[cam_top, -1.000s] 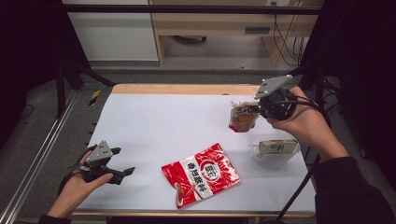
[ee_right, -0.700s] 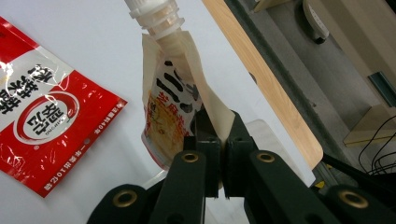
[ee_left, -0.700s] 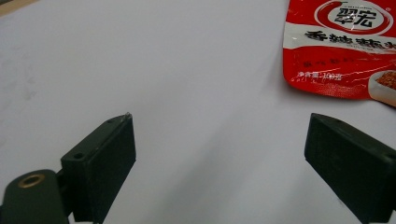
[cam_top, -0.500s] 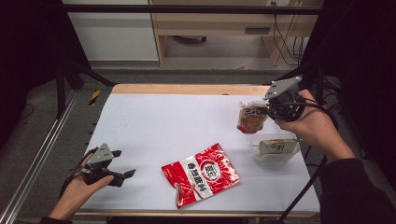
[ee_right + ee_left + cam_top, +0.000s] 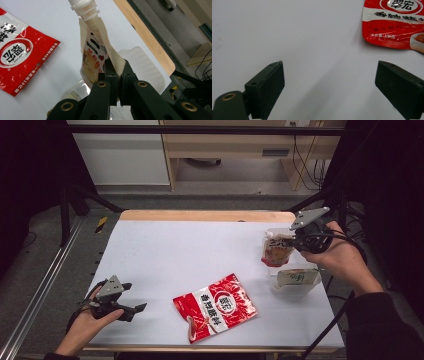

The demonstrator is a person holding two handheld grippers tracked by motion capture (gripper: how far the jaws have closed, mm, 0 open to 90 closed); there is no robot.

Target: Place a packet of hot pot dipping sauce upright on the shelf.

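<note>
White table mid-area free; right hand-held gripper clamps spouted pouch near right edge

The red sachet bears "翠宏" and, perhaps, "净含量"; the spouted pouch's print is unreadable.

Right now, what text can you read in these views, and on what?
"翠宏": red sachet, in its round emblem at the top of the left gripper view.
Red sachet, other lines of Chinese characters: too blurred to read.
Spouted pouch in the right claw: dark characters, unreadable.
Pale pouch: label too small.
</note>
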